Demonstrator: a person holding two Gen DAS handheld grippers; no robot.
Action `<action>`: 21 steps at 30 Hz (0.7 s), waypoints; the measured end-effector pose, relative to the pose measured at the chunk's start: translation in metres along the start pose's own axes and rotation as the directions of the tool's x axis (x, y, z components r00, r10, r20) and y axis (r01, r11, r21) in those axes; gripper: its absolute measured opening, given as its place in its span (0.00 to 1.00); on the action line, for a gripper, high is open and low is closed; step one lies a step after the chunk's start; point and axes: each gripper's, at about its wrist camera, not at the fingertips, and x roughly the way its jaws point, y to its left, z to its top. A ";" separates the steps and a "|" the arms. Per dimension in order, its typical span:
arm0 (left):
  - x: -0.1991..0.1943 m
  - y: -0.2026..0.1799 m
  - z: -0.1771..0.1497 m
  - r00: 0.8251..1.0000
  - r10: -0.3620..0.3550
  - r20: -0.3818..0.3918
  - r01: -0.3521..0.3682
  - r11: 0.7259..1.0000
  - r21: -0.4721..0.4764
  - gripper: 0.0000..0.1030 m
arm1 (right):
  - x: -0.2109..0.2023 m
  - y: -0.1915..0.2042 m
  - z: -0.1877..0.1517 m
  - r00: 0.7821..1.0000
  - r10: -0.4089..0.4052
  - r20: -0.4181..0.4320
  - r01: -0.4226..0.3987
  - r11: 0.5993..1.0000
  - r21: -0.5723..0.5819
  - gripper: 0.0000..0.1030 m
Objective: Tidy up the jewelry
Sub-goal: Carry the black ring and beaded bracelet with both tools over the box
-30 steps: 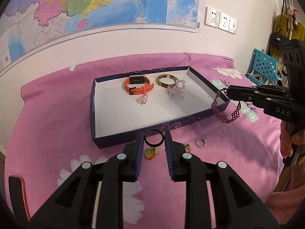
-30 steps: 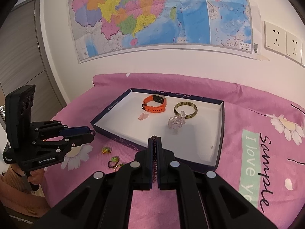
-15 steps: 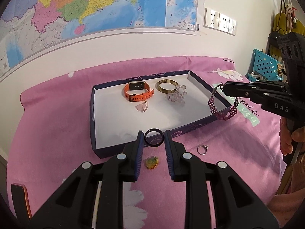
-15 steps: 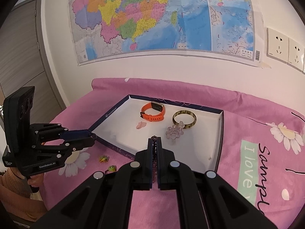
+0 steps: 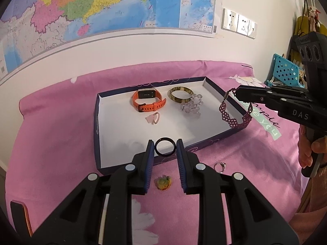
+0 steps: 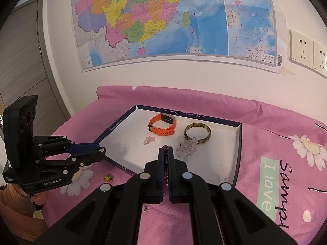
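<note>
Between the left hand-held gripper's (image 5: 165,143) pinching pads, a black ring (image 5: 165,147) above the tray (image 5: 97,143).

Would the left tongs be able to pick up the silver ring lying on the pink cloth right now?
Probably not yet: the left tongs already grip a black ring. Otherwise the silver ring lies uncovered on the cloth, outside the tray.
</note>
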 end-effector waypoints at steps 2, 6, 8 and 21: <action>0.002 0.000 0.001 1.000 0.003 -0.001 -0.003 1.000 -0.001 0.22 | 0.003 0.000 0.001 1.000 -0.001 -0.002 0.001 1.000 -0.001 0.02; 0.003 0.001 0.003 1.000 0.004 0.000 -0.004 1.000 -0.002 0.22 | 0.007 -0.002 0.003 1.000 0.002 -0.004 -0.002 1.000 0.002 0.02; 0.003 0.001 0.003 1.000 0.005 0.000 -0.005 1.000 -0.002 0.22 | 0.009 -0.002 0.004 1.000 0.003 -0.005 -0.003 1.000 0.003 0.02; 0.009 0.003 0.012 1.000 0.011 0.005 -0.011 1.000 -0.002 0.22 | 0.017 -0.004 0.006 1.000 0.006 -0.009 -0.006 1.000 0.011 0.02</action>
